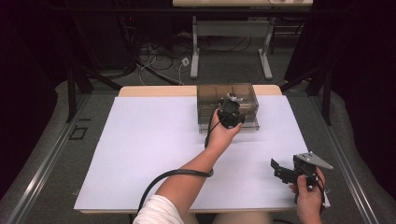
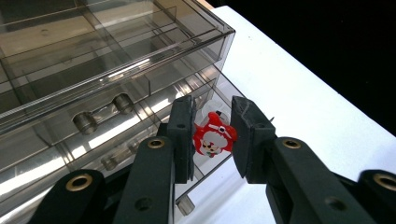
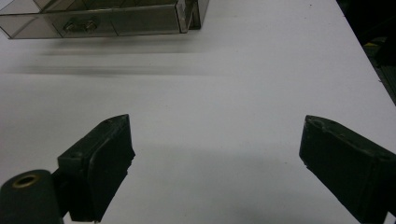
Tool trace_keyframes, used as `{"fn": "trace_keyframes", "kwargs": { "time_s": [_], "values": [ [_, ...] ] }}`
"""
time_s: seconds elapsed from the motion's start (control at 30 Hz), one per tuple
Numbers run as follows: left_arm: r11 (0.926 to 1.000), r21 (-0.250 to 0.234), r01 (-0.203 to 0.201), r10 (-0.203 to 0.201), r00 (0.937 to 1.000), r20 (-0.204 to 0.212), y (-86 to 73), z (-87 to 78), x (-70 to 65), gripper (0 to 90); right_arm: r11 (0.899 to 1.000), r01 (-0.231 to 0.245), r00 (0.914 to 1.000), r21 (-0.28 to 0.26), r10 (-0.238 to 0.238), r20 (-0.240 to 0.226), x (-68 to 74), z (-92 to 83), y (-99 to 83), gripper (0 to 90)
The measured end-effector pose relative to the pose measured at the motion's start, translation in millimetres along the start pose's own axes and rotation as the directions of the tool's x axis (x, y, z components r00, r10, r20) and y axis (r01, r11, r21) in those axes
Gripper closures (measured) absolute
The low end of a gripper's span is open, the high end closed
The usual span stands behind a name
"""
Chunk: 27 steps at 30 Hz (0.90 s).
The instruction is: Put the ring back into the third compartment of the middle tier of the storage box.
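So the left gripper (image 2: 212, 137) has its fingers (image 2: 182, 135) clamped on a little red and white Santa figure (image 2: 214, 139), one pad on each side of it. In the left gripper view the Santa sits tilted, hat end toward the upper right and the face end lower left, so its long axis runs on a slant between the pads. It's held right in front of the smoky clear drawer cabinet (image 2: 112, 60), at the corner of the lower drawer (image 2: 140, 126), which is pulled out a bit. Can't tell if the figure touches the drawer wall or just hovers by it.

Stuff around: the cabinet has two silver knobs (image 2: 103, 113) on the front of one drawer and thin dividers inside. In the high view the cabinet (image 1: 227, 95) stands at the far edge of the white worktop (image 1: 154, 149), slightly right of centre, with the left gripper (image 1: 229, 114) up against its front. Behind the worktop there's a grey table frame (image 1: 231, 44) and a tangle of cables (image 1: 159, 60) on the floor. Nothing lies between the cabinet and the near edge apart from the person's forearm (image 1: 196, 172).

The right gripper (image 1: 280, 170) is parked near the front right corner of the worktop, well apart from the cabinet, fingers (image 3: 105, 163) spread wide with nothing between them.

No readable writing or brand on anything.
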State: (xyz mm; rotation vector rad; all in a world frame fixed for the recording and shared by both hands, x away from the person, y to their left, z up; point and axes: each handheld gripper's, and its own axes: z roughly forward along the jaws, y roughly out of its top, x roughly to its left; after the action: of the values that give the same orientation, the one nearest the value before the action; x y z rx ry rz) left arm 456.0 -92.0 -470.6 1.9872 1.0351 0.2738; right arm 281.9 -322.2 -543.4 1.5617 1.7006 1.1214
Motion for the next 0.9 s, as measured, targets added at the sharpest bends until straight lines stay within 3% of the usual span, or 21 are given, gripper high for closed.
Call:
{"fn": "trace_keyframes", "kwargs": {
  "time_s": [0.1, 0.17, 0.27, 0.3, 0.4, 0.47, 0.5, 0.57, 0.63, 0.8, 0.9],
  "values": [
    [1.0, 0.005, -0.003, 0.003, 1.0, -0.002, -0.2, 4.1, -1.1, 70.0, 1.0, 0.018, 0.9998, 0.015, -0.018, 0.001, -1.4, -1.8, 1.3, 9.4],
    [0.9999, 0.01, -0.009, 0.009, 1.0, -0.002, -1.2, 7.5, -1.3, 70.0, 1.0, 0.003, 1.0, 0.014, -0.003, 0.004, -0.6, -1.3, 0.9, 9.4],
    [0.9997, 0.02, -0.01, 0.01, 0.9999, -0.003, -2.0, 9.7, -2.0, 70.0, 1.0, -0.003, 1.0, -0.026, 0.003, 0.007, 0.1, 1.8, -0.3, 9.4],
    [0.9995, 0.03, -0.008, 0.008, 1.0, 0.0, -2.9, 11.4, -2.6, 70.0, 1.0, 0.004, 1.0, 0.007, -0.004, -0.005, -0.6, -0.6, 0.6, 9.4],
    [0.9995, 0.024, -0.019, 0.019, 0.9998, 0.001, -3.5, 13.6, -2.1, 70.0, 1.0, 0.02, 0.9998, 0.012, -0.02, -0.002, -1.2, -0.9, 0.8, 9.4],
    [0.9995, 0.032, -0.003, 0.003, 1.0, 0.006, -4.4, 14.8, -3.6, 70.0, 1.0, -0.006, 1.0, 0.021, 0.006, -0.005, 1.1, -0.9, 0.5, 9.4],
    [0.9994, 0.032, -0.012, 0.012, 0.9999, 0.005, -4.9, 16.1, -3.4, 70.0, 1.0, 0.019, 0.9998, 0.008, -0.019, -0.004, -0.9, -0.2, 0.5, 9.4],
    [0.999, 0.039, -0.023, 0.023, 0.9997, 0.003, -5.5, 17.5, -3.6, 69.9, 1.0, -0.006, 0.9999, 0.012, 0.006, -0.009, 1.4, -0.1, -0.1, 9.4],
    [0.998, 0.047, -0.042, 0.042, 0.9991, -0.002, -6.2, 18.8, -2.9, 70.0, 1.0, -0.008, 1.0, 0.03, 0.008, -0.004, 2.3, -1.2, 0.4, 9.4],
    [0.9981, 0.043, -0.044, 0.044, 0.999, 0.002, -8.9, 23.0, -3.9, 70.0, 1.0, -0.006, 0.9999, 0.018, 0.006, -0.012, 2.0, 0.1, -0.4, 9.4],
    [0.9951, 0.051, -0.084, 0.084, 0.9964, 0.002, -10.7, 26.4, -5.9, 70.0, 1.0, -0.005, 0.9999, 0.018, 0.005, -0.015, 2.0, 0.0, -0.3, 9.4]
  ]
}}
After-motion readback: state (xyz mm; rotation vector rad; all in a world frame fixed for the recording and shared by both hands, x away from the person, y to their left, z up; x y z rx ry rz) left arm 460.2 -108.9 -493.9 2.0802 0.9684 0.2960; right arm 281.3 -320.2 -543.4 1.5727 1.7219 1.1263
